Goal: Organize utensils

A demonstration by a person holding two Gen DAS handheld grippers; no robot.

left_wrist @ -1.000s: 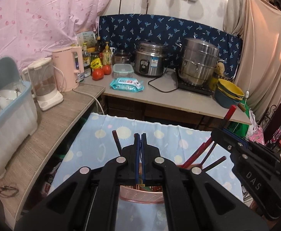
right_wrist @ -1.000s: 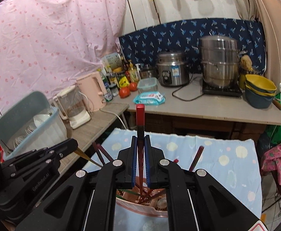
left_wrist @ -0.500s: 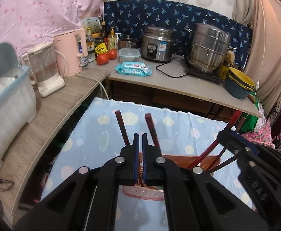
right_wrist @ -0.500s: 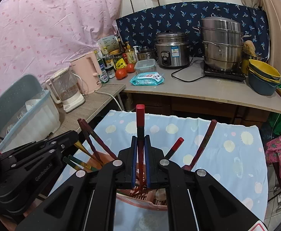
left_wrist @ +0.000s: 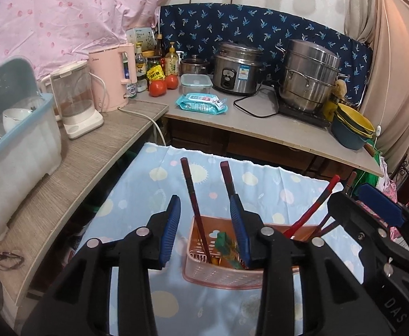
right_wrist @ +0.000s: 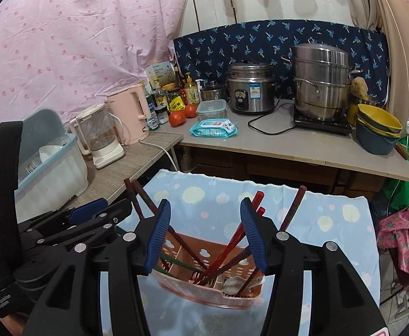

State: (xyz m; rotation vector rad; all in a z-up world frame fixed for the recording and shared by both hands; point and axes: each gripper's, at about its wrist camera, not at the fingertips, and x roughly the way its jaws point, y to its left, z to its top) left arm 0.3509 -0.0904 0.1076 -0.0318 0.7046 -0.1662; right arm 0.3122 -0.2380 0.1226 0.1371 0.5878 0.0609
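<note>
My left claw (left_wrist: 205,228) sits low in the centre of its frame, its jaws spreading apart over the pink utensil basket (left_wrist: 204,275) that stands on the blue spotted tablecloth (left_wrist: 154,179). Two dark red chopsticks (left_wrist: 191,193) lean up out of the basket between my blue pads (left_wrist: 172,226); one runs just along the inner face of the right-hand pad, but I cannot tell whether it touches, and nothing is pinched. My right claw (right_wrist: 204,236) is also low and central in its own view, its jaws likewise opening, with the basket (right_wrist: 238,301) below them and several red chopsticks (right_wrist: 238,233) standing loose in its compartments, fanned out and tilted; a spoon (right_wrist: 232,282) lies at the basket's near right corner. Each claw shows at the edge of the other's frame, close beside it. Across the upper half of both views runs a counter (right_wrist: 288,151) with a rice cooker (right_wrist: 250,92), a steel steamer pot (right_wrist: 320,82), a pink kettle (right_wrist: 130,117) and two tomatoes (right_wrist: 177,117)
</note>
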